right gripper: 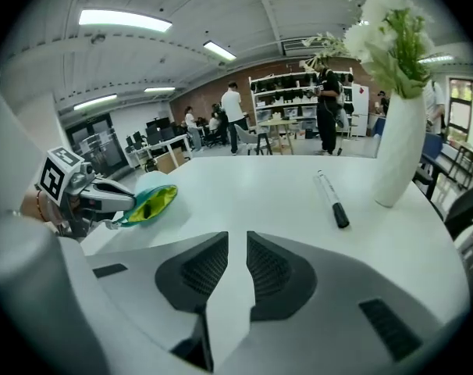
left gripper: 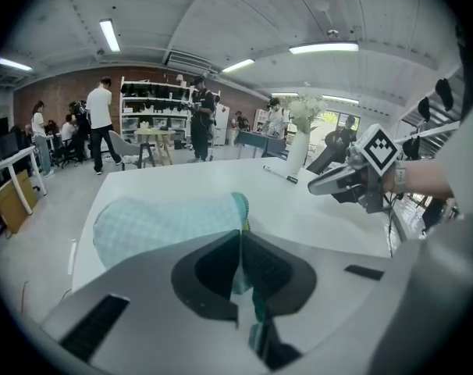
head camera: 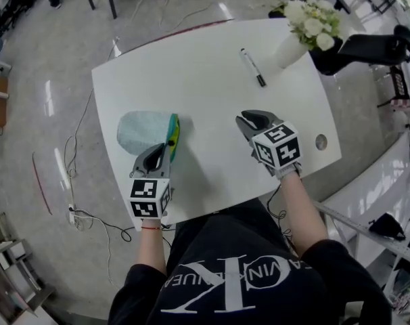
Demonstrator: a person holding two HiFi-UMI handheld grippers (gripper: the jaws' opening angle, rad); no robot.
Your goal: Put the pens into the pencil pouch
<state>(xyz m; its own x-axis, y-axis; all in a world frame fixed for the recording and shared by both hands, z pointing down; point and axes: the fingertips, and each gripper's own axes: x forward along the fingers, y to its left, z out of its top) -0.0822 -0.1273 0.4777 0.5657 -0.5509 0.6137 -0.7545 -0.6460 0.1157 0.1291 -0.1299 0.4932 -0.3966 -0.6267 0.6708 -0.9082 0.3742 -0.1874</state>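
Observation:
A light blue pencil pouch lies on the white table, its teal and yellow mouth facing right. My left gripper is shut on the pouch's teal rim, as the left gripper view shows. A white pen with a black cap lies at the table's far side, next to the vase. My right gripper hovers over the table's right half, open, with nothing between its fingers. In the right gripper view the pen lies ahead to the right and the pouch to the left.
A white vase with white flowers stands at the far right corner, close to the pen. A round hole sits near the table's right edge. Cables run over the floor at the left. People and shelves stand far off in the room.

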